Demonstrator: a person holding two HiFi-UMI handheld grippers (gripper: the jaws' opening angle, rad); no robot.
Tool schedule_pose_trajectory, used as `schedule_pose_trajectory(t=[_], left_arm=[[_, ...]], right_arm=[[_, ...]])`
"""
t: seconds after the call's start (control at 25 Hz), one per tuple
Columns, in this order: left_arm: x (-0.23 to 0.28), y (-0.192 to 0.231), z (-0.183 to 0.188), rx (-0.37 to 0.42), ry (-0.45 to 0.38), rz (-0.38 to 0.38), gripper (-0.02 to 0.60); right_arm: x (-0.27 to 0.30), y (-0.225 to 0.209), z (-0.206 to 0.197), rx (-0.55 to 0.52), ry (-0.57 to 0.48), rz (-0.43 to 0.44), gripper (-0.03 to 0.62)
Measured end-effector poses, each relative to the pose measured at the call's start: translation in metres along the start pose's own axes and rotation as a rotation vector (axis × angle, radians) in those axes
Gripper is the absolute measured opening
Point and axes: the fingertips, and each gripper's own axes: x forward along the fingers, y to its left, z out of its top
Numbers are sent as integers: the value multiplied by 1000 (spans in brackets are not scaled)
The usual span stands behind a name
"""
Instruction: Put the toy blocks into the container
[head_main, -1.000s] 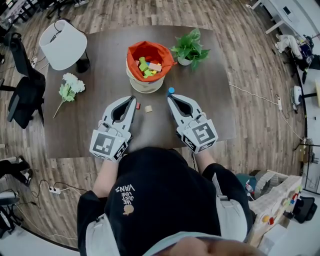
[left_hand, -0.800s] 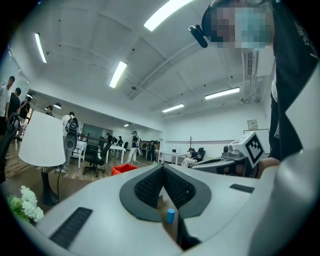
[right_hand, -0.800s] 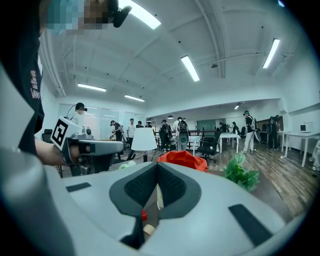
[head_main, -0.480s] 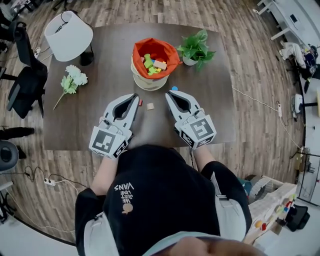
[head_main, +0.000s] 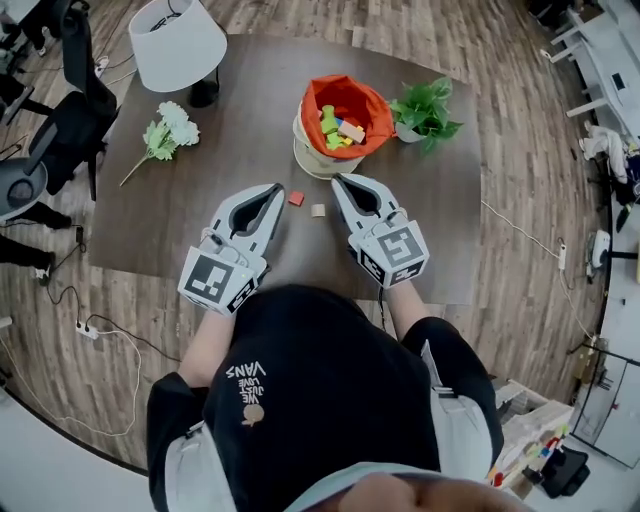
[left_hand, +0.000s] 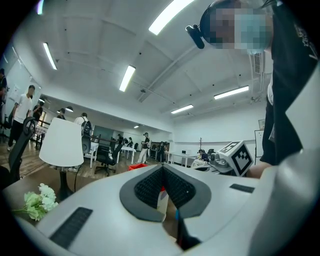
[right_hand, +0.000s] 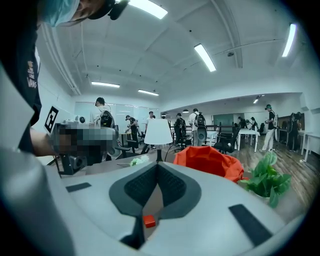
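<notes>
Head view first: two toy blocks are out on the table (head_main: 180, 230), a red block (head_main: 296, 199) and a tan block (head_main: 318, 210). They lie near each other but apart, right between my two claw tips. The orange-lined container (head_main: 378, 105) sits just beyond them with a heap of coloured blocks already inside. My left claw (head_main: 277, 188) and right claw (head_main: 338, 180) both point toward it, and neither is carrying anything.

Left gripper view: jaws pinched together at the tips, nothing between the pads. The container shows through the slot behind them.

Right gripper view: clenched too, and empty. The red block shows through the slot, lying on the table beyond, not gripped.

So I reckon I'm between picks. Next I need to spread one claw, straddle a block and close on it. The blocks are small and sit close together, so two claws in there would crowd each other.

The potted plant (head_main: 425, 110) stands just beside the container on its right, worth avoiding on the drop. The lamp (head_main: 180, 45) and flower sprig (head_main: 165, 135) are well apart on the left.
</notes>
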Motion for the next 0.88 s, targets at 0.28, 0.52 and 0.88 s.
schedule_pose_trajectory(t=[0.28,0.52,0.88], left_arm=[[-9,6,1,-2,-5,29,11],[-13,9,2,-9,-14,44,11],[-16,7,-2,-17,-10,51,11]], right_arm=[[31,8,-23,-14,68,60,18],[47,16,-38,-29,114,90,18],[71,30,-86,-29,262,174,20]])
